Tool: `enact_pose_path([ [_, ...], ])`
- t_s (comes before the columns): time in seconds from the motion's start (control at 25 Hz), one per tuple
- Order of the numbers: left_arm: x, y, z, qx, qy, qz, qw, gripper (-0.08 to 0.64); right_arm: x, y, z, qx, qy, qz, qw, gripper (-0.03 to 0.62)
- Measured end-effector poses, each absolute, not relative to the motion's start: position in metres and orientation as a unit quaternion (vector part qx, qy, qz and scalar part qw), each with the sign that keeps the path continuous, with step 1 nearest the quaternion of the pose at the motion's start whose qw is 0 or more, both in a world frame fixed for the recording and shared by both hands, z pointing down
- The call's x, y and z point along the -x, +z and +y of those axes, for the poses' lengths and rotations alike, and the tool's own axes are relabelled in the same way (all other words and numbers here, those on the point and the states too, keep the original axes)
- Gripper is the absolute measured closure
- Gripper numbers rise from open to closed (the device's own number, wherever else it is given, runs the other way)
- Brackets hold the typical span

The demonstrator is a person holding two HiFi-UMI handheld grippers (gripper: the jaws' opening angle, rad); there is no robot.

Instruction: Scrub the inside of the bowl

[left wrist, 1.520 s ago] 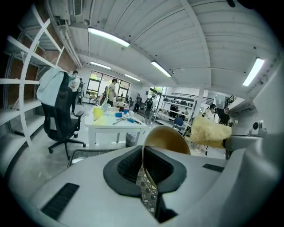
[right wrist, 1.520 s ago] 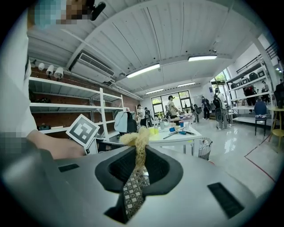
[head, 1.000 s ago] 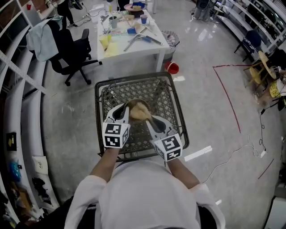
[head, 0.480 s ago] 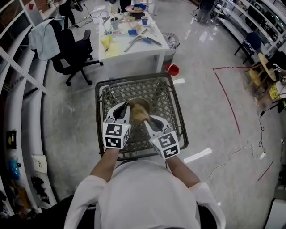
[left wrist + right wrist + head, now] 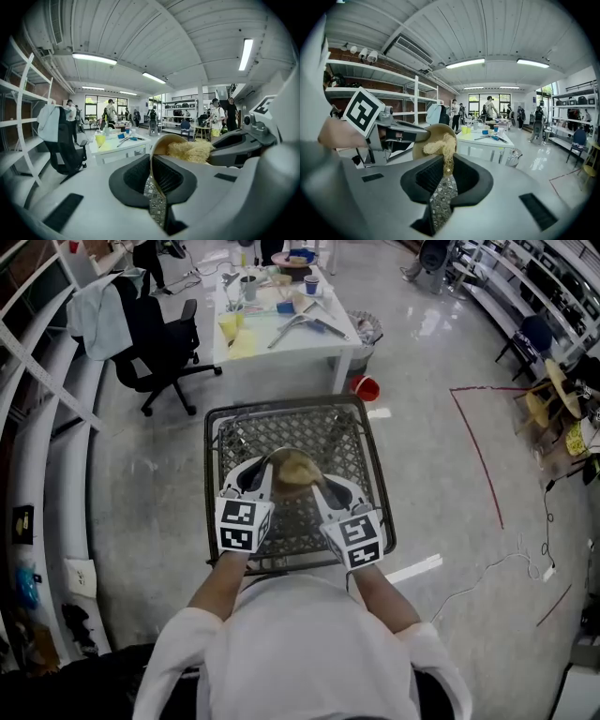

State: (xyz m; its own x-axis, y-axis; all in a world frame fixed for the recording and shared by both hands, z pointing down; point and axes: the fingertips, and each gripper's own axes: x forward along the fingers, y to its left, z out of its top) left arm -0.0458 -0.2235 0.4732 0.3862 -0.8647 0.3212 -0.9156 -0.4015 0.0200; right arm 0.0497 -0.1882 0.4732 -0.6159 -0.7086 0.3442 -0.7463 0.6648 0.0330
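Observation:
Over the mesh table (image 5: 345, 435) I hold a tan bowl (image 5: 277, 457) tilted on its side. My left gripper (image 5: 265, 469) is shut on the bowl's rim; in the left gripper view the thin bowl wall (image 5: 161, 141) runs between the closed jaws of the left gripper (image 5: 152, 174). My right gripper (image 5: 314, 486) is shut on a yellow fibrous scrubber (image 5: 294, 472) that sits inside the bowl. In the right gripper view the scrubber (image 5: 438, 144) hangs from the right gripper (image 5: 446, 171) against the bowl (image 5: 425, 135). The scrubber (image 5: 190, 151) also shows in the left gripper view.
Beyond the mesh table stands a white table (image 5: 281, 341) with cups and tools. A black office chair (image 5: 157, 341) is at the left, a red bucket (image 5: 364, 387) and a wire bin (image 5: 364, 327) near the white table's corner. Red tape (image 5: 478, 446) marks the floor at right.
The right gripper moved the scrubber a little left and then back right inside the bowl. The left gripper and the bowl stayed about where they were.

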Motion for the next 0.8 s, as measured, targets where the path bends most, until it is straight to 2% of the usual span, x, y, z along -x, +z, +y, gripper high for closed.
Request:
enact_pose_path([
  [0.4, 0.048, 0.472, -0.23, -0.829, 0.131, -0.535, 0.095, 0.516, -0.019, 0.487, -0.179, -0.373, 0.075, -0.909, 0.173, 0.523],
  [0.8, 0.049, 0.479, -0.234, -0.83, 0.129, -0.531, 0.109, 0.515, -0.051, 0.48, -0.197, -0.419, 0.075, -0.888, 0.177, 0.523],
])
